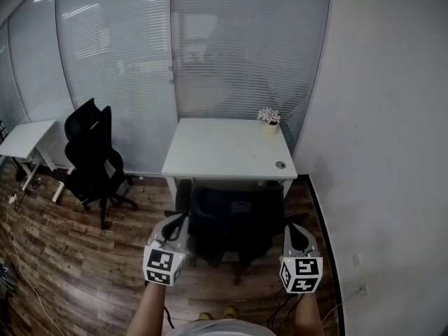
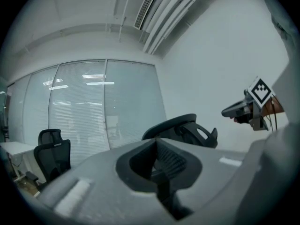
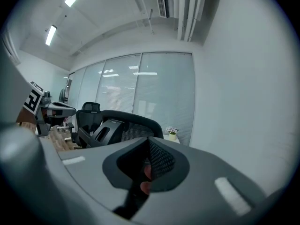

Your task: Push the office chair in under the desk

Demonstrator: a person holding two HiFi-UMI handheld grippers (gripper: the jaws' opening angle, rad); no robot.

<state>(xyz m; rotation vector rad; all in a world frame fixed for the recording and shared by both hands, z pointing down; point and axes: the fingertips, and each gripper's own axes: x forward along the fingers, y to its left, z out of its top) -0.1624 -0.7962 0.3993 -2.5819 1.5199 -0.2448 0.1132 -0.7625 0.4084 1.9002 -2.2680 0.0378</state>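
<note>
Office chair (image 1: 234, 219): black, mesh back, on castors; stands on the wood floor (image 1: 84, 257) at the desk's (image 1: 224, 149) near edge, seat partly beneath, back towards the person; likely heavy yet free-rolling, prone to swivel if pushed off-centre; best pressed evenly at both sides of the stiff backrest frame, not the yielding mesh. Left gripper (image 1: 175, 220): jaws clenched, empty, beside the back's left edge. Right gripper (image 1: 295, 228): jaws clenched, empty, beside its right edge.

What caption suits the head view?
Left tongs and right tongs, both shut, behind the office chair at the white desk.
</note>
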